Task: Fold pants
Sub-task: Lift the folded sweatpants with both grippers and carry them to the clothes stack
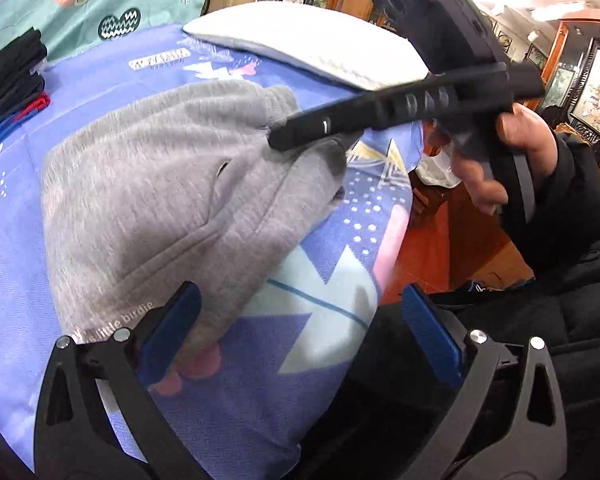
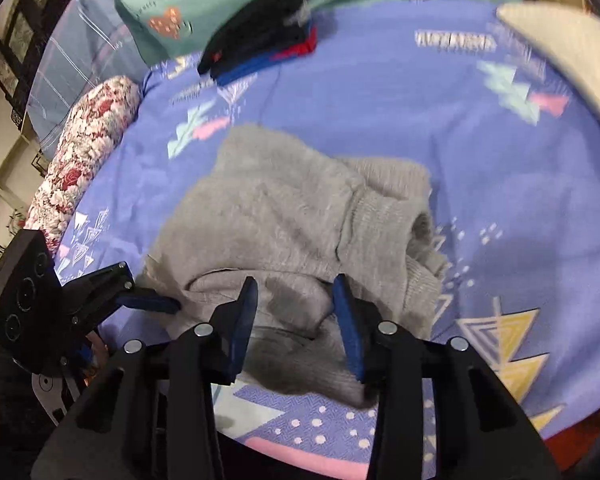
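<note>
Grey sweatpants (image 1: 148,184) lie folded into a compact bundle on the blue patterned bed sheet (image 1: 100,76). My left gripper (image 1: 308,324) stands wide open at the near edge of the bundle, its left pad beside the printed hem, nothing between the pads. A hand holds my right gripper (image 1: 280,140) with its tips down on the far right side of the pants. In the right wrist view the right gripper (image 2: 296,320) is partly open above a grey fold of the pants (image 2: 284,208); the pads do not press it. The left gripper (image 2: 148,302) shows at the bundle's left edge.
A stack of dark folded clothes (image 2: 260,36) sits at the back of the bed, with a white pillow (image 1: 300,48) and a floral bolster (image 2: 84,152) at the sides. The bed edge and red floor (image 1: 452,232) lie to the right in the left wrist view.
</note>
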`<state>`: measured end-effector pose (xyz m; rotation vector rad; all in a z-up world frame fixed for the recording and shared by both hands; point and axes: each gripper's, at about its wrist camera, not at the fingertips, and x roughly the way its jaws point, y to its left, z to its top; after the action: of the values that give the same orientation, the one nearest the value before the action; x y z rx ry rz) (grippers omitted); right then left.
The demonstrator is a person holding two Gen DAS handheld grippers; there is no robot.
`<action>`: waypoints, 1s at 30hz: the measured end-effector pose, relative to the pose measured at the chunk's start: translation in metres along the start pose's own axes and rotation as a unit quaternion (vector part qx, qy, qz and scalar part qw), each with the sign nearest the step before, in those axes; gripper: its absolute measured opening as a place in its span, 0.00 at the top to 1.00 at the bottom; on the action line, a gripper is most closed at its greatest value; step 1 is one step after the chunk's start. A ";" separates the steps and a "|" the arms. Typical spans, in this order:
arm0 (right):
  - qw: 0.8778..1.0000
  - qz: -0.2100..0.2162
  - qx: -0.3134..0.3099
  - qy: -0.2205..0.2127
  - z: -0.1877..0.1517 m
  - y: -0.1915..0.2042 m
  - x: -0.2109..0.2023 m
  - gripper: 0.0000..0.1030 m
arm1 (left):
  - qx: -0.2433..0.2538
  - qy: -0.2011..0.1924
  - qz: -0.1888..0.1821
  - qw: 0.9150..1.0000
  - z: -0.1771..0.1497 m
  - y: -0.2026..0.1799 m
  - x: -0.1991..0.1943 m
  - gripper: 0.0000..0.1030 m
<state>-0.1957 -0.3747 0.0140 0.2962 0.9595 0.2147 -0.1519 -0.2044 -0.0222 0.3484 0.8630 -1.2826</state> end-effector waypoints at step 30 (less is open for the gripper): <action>0.974 0.126 0.164 0.092 0.031 -0.061 0.085 0.01 | -0.277 0.061 -0.069 0.956 0.046 0.173 0.028 0.02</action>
<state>-0.1191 -0.4108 -0.0559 0.7127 1.1420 0.3197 0.0273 -0.2053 -0.0520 -0.0830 1.3262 -1.0965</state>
